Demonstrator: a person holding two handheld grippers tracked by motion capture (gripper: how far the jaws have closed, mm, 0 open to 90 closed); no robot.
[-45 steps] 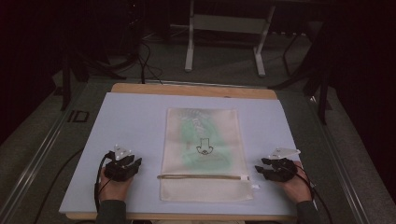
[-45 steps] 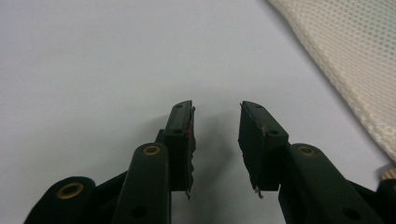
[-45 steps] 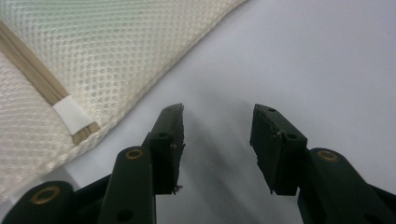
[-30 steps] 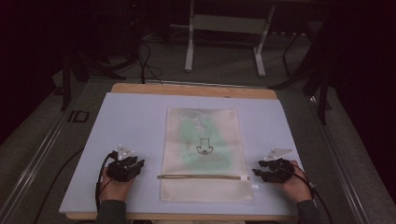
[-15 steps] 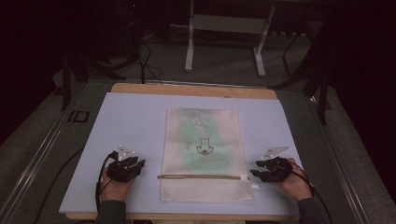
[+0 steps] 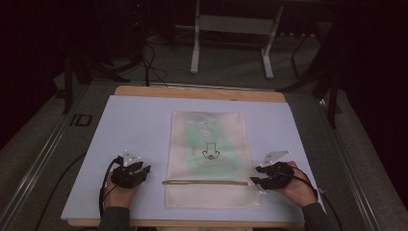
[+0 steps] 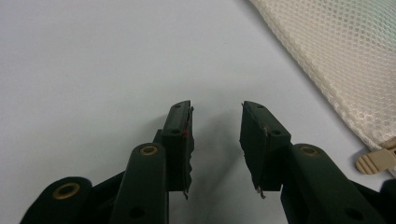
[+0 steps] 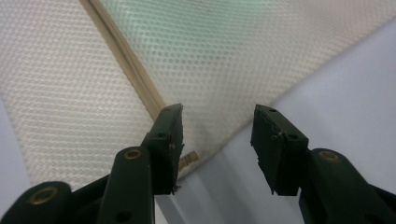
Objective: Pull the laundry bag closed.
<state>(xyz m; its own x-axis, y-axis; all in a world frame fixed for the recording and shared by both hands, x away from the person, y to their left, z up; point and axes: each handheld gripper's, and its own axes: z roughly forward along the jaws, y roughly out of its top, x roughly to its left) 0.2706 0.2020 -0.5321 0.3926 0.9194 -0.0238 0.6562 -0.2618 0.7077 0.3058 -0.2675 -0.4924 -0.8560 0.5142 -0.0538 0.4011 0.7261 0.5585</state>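
A flat cream mesh bag (image 6: 209, 159) – fine honeycomb weave, tan zipper (image 8: 126, 60) – lies between the left gripper (image 7: 215, 133) and right gripper (image 8: 217, 140), both with jaws apart.

Mesh bag (image 7: 345, 60) cut off at 3 o'clock edge in left gripper view; its zip pull (image 7: 376, 162) partly cut too. Green item (image 6: 204, 147) inside bag blurred, can't ID.

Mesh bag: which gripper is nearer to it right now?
Right. The right gripper is open at the mesh bag's right edge, by the zipper's end. The left gripper, also open, rests on the table a clear gap from the left edge.
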